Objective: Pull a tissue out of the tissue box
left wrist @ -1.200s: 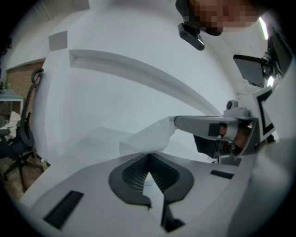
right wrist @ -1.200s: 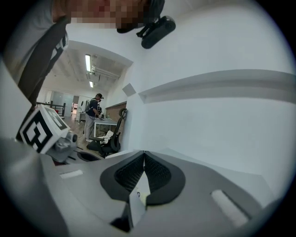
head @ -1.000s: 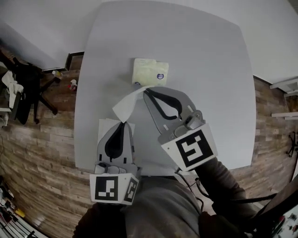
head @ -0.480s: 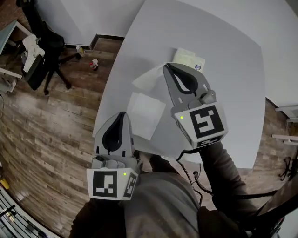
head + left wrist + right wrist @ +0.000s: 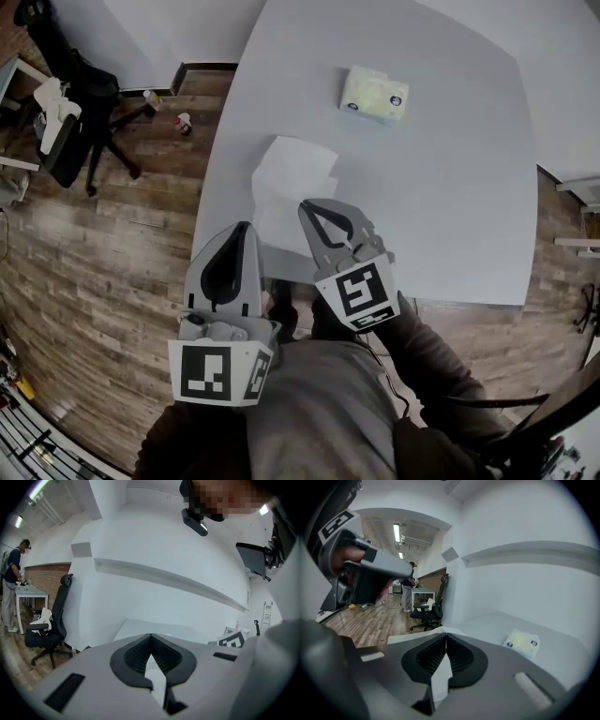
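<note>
A pale yellow tissue pack [image 5: 373,95] [image 5: 521,643] lies far back on the white table [image 5: 450,187]. A pulled-out white tissue [image 5: 292,169] is spread on the table's left front part, over another flat sheet. My right gripper [image 5: 306,206] [image 5: 446,634] is shut on the tissue's near edge, low over the table. A strip of white shows past its tips. My left gripper [image 5: 245,228] [image 5: 150,635] hangs just off the table's left front edge. It is shut with nothing in it.
A black office chair [image 5: 75,103] [image 5: 47,630] with a cloth on it stands on the wooden floor to the left. Small bottles [image 5: 183,122] sit on the floor by the wall. A person stands at a desk [image 5: 11,592] far off.
My right gripper has drawn back toward me and sunk, taking the tissue away from the pack and laying it down. My left gripper has slid back off the table's edge.
</note>
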A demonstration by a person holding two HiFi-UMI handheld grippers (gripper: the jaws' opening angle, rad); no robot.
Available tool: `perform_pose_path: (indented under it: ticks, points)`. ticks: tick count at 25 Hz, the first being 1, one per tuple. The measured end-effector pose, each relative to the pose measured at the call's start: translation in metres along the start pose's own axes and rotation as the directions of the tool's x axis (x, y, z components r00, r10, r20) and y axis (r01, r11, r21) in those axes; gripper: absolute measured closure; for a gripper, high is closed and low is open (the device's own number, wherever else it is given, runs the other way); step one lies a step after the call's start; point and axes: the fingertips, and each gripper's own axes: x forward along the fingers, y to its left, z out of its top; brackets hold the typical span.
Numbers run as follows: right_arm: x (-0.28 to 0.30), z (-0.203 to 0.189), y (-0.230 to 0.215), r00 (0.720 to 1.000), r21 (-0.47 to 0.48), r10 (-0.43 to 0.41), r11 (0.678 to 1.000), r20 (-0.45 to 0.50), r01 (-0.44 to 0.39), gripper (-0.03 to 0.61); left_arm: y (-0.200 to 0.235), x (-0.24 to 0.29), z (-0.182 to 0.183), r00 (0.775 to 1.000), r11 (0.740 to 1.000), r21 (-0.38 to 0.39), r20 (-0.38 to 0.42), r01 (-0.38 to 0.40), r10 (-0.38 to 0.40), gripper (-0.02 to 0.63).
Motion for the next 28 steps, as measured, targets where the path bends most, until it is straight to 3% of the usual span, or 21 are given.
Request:
perform_pose_path:
  ticks: [7,9,11,15,19,23,28]
  points:
    - [0.024,-0.065,0.038,0.988,0.072,-0.006,0.997,-0.155,0.017,0.57,0.015,-0.013,-0.001,1.0,0.999,0.01,-0.004,0.03,-0.03,0.612]
    - [0.024,-0.076,0.048,0.981,0.09,0.02,0.996,-0.192,-0.003,0.524,0.014,-0.018,0.0,0.999,0.999,0.014,0.002,0.045,-0.045,0.612]
    - [0.019,-0.083,0.059,0.977,0.104,0.035,0.994,-0.211,-0.013,0.482,0.013,-0.024,-0.002,0.998,0.998,0.016,0.005,0.06,-0.06,0.612]
    - [0.0,-0.091,0.076,0.98,0.142,0.022,0.99,-0.199,0.006,0.466,0.004,-0.035,-0.009,0.996,0.996,0.023,0.009,0.086,-0.086,0.612]
    - [-0.039,-0.082,0.081,0.992,0.212,-0.023,0.976,-0.125,0.049,0.466,-0.016,-0.048,-0.017,0.993,0.992,0.033,0.021,0.119,-0.119,0.612]
    - [-0.107,-0.037,0.061,0.995,0.301,-0.095,0.95,0.033,0.08,0.468,-0.061,-0.061,-0.014,0.985,0.985,0.053,0.043,0.164,-0.166,0.612]
    - [-0.228,0.025,0.028,0.95,0.351,-0.21,0.929,0.233,0.119,0.524,-0.153,-0.088,-0.006,0.968,0.97,0.108,0.1,0.217,-0.228,0.612]
